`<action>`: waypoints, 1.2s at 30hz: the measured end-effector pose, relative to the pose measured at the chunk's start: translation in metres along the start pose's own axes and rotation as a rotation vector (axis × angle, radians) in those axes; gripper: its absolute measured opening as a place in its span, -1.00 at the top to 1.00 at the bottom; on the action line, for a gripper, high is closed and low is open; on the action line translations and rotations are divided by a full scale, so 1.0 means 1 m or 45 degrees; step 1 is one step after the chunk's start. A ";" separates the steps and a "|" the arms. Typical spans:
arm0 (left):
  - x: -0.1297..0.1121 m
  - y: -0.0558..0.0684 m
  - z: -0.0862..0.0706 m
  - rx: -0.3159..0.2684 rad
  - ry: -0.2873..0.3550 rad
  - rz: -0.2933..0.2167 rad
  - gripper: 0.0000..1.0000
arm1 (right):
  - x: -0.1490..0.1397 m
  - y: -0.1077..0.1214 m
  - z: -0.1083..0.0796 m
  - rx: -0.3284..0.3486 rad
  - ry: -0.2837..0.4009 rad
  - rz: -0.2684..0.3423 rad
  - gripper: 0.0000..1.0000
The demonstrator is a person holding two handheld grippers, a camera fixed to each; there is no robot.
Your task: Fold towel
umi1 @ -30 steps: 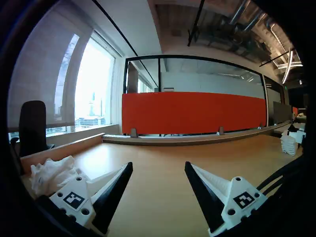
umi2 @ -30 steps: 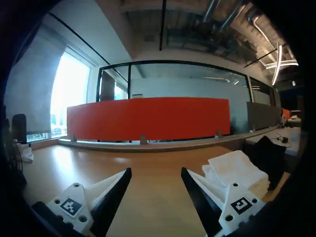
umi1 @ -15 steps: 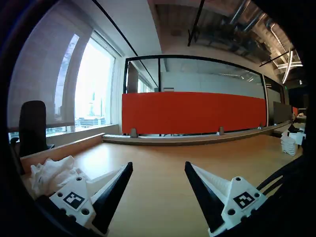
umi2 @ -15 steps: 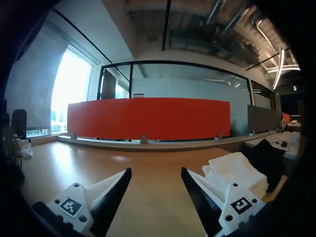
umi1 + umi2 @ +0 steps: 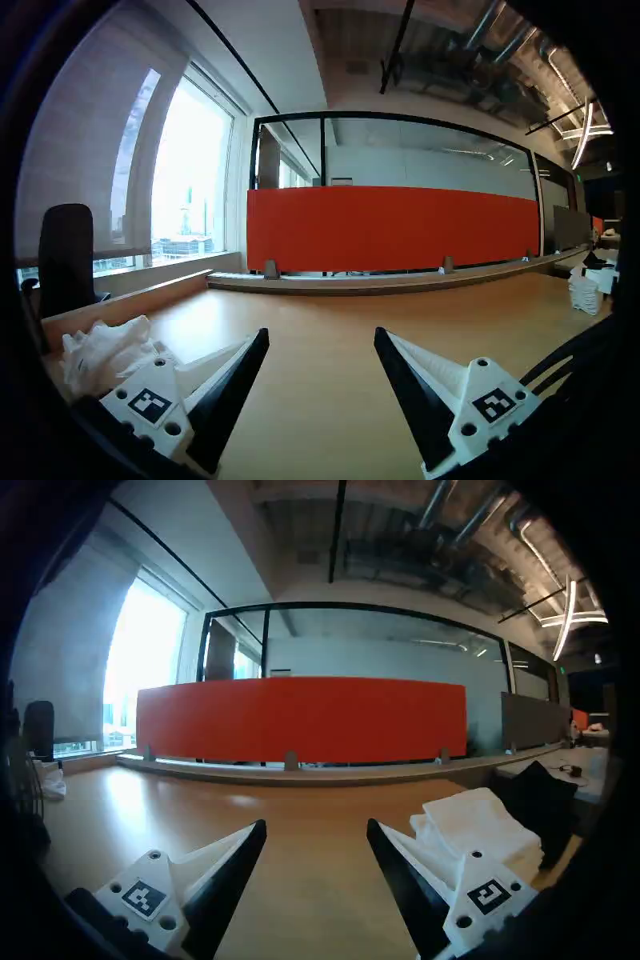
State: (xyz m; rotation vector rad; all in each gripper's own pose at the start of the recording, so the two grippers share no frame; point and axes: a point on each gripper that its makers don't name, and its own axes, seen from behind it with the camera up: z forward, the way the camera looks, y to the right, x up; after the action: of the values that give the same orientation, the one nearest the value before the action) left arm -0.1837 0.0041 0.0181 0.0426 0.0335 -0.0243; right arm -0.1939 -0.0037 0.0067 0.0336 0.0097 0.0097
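Low over a wooden table (image 5: 320, 416), the left gripper (image 5: 320, 334) points level across the tabletop, its two dark-tipped fingers spread wide with nothing between them. Just beside its left finger, at the table's edge, lies a crumpled white towel (image 5: 104, 352). The right gripper (image 5: 316, 824) sits in the same low, level pose, its claw also spread and holding nothing. A stack of folded white towels (image 5: 480, 828) rests on the table just beyond its right finger, and a dark cloth (image 5: 544, 800) lies right behind that stack. Whether either gripper touches the tabletop cannot be told.

Farther back in the left gripper view, a black chair (image 5: 64, 256) stands behind the crumpled towel, near a bright window (image 5: 188, 200). An orange partition (image 5: 392, 228) runs along the far edge of the table, below a glass wall.

The left gripper view matches the pictures from a second and half a second ago, with the fingers and the crumpled towel in the same places. The right gripper view has shifted slightly since a second ago and is unchanged over the last half second; its fingers are spread as before.
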 end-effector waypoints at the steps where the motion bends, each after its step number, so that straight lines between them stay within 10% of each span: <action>1: 0.000 0.000 0.000 0.000 0.000 0.000 -0.96 | 0.000 0.000 0.000 0.000 0.000 0.000 -0.95; 36: 0.006 -0.001 -0.002 0.000 -0.003 0.000 -0.95 | 0.000 0.000 -0.001 0.000 0.000 0.000 -0.95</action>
State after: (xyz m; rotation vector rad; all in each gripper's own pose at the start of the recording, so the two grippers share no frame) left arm -0.1775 0.0035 0.0161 0.0422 0.0314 -0.0239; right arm -0.1942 -0.0039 0.0061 0.0336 0.0095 0.0099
